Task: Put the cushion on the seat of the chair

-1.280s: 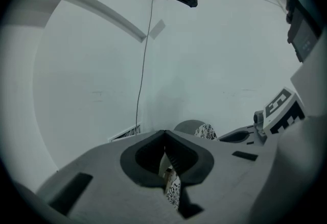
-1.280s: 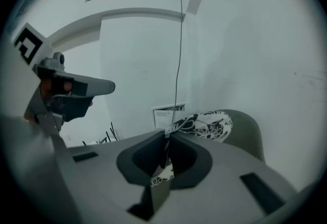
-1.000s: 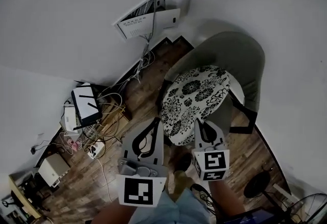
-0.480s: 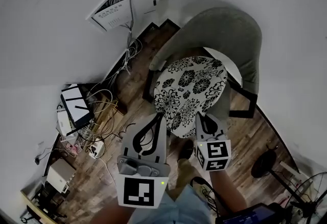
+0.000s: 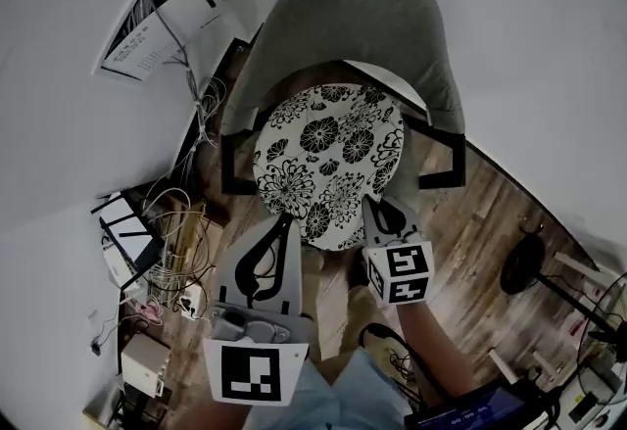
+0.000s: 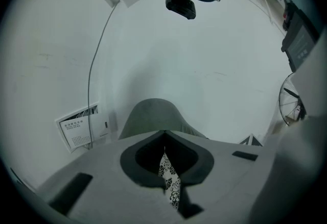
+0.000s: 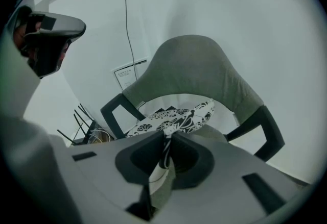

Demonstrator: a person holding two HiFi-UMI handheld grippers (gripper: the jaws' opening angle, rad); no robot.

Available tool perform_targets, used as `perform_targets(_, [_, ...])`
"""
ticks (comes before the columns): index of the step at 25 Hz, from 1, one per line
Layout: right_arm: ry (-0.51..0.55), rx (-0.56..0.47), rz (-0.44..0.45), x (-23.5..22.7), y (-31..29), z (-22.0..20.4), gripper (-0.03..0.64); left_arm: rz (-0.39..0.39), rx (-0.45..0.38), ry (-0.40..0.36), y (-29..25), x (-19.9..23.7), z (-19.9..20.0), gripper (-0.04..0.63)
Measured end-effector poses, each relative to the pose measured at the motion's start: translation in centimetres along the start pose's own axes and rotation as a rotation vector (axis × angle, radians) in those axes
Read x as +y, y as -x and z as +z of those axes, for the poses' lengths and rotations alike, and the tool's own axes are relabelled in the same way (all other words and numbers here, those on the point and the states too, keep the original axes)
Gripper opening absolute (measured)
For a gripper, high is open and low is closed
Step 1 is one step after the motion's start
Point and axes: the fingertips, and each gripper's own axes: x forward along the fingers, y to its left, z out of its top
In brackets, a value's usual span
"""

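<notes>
A round cushion (image 5: 328, 159) with a black-and-white flower print lies over the seat of a grey chair (image 5: 343, 17), between its black armrests. Its far part covers the seat and its near edge juts past the seat's front. My left gripper (image 5: 284, 218) is shut on that near edge at the left, and the printed fabric (image 6: 168, 179) shows between its jaws. My right gripper (image 5: 376, 207) pinches the near edge at the right. Its jaws are opening, with the cushion's rim (image 7: 173, 118) still between the tips (image 7: 166, 135). The chair's curved back (image 7: 199, 70) rises behind.
The chair stands in a corner of white walls on a wooden floor (image 5: 490, 213). Cables and small boxes (image 5: 147, 252) litter the floor at the left. An open wall panel (image 5: 147, 31) hangs behind them. A fan base (image 5: 529, 266) stands at the right. The person's legs are below.
Both grippers have carried the cushion forward and down toward the chair. It hung in front of the seat before and now lies over it between the armrests.
</notes>
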Motion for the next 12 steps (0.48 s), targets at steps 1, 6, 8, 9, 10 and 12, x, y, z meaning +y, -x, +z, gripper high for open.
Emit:
perform_targets(1, [-0.013,0.003,-0.005,-0.6,0.0,-0.5,0.038,-0.009,0.006,-0.005,-0.3,-0.5,-0.2,0.009])
perform_targets(6, [-0.069,0.031,-0.050,-4.3,0.0,-3.6,0.048,-0.068,0.051,-0.045,-1.6,-3.2,-1.4,0.009])
perform_targets(8, [-0.093,0.039,-0.068,-5.7,-0.1,-4.8,0.052,-0.093,0.066,-0.069,-2.1,-4.1,-2.0,0.009])
perform_targets(9, [-0.105,0.042,-0.073,-6.2,-0.1,-5.4,0.054,-0.102,0.071,-0.074,-2.4,-4.6,-2.2,0.009])
perform_targets(10, [-0.114,0.046,-0.076,-6.6,-0.2,-5.9,0.057,-0.107,0.076,-0.076,-2.6,-5.0,-2.5,0.009])
perform_targets(12, [-0.126,0.057,-0.082,-7.2,-0.4,-7.0,0.060,-0.117,0.086,-0.080,-3.1,-5.7,-2.8,0.009])
